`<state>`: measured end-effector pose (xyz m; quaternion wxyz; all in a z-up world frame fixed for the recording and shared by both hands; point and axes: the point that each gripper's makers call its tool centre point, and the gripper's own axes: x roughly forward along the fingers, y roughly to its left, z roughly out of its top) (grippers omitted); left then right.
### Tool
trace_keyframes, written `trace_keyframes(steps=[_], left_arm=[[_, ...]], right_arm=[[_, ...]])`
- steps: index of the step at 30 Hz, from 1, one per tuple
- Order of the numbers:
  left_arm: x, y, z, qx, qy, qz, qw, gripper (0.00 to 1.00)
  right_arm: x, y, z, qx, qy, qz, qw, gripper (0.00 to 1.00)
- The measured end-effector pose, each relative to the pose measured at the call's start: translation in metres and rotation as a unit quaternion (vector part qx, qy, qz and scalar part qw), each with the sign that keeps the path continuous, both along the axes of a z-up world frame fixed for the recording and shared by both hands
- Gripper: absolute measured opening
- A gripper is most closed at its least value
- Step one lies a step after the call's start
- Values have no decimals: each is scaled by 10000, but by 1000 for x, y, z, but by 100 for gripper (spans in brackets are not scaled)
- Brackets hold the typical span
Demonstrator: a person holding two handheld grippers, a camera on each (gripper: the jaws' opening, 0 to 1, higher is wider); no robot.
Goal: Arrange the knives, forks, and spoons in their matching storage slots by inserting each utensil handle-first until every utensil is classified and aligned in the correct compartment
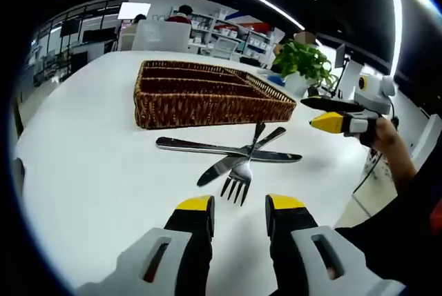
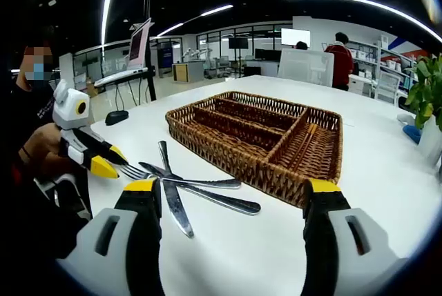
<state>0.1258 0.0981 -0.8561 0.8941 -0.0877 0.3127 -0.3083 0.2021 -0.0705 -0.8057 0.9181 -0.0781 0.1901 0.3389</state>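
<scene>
A fork (image 1: 243, 168) lies on the white table (image 1: 103, 172) with its tines toward my left gripper (image 1: 239, 206), which is open just short of the tines. Two knives (image 1: 228, 150) cross the fork. Behind them stands a wicker tray (image 1: 207, 96) with long empty compartments. My right gripper (image 1: 320, 112) hovers at the right, above the table. In the right gripper view, my right gripper (image 2: 231, 187) is wide open over the crossed knives (image 2: 174, 203), with the tray (image 2: 255, 134) just beyond. The left gripper (image 2: 112, 160) sits by the fork (image 2: 138, 171) tines.
A potted plant (image 1: 304, 61) stands past the tray's far corner, near the table edge. A laptop on a stand (image 2: 138, 44) and a mouse (image 2: 116, 116) sit at the table's other end. People and shelves are far behind.
</scene>
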Motion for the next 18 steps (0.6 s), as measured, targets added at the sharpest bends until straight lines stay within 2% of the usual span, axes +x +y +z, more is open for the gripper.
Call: trace_keyframes(steps=[8, 14, 18], left_arm=[[8, -2, -2, -291, 261, 162, 9991, 22], [11, -4, -7, -274, 408, 208, 9986, 16], [10, -5, -9, -218, 398, 149, 9989, 13]], right_arm=[[0, -1, -3, -21, 19, -11, 10000, 84], [1, -2, -2, -5, -9, -45, 10000, 84], [1, -4, -4, -21, -1, -66, 10000, 84]])
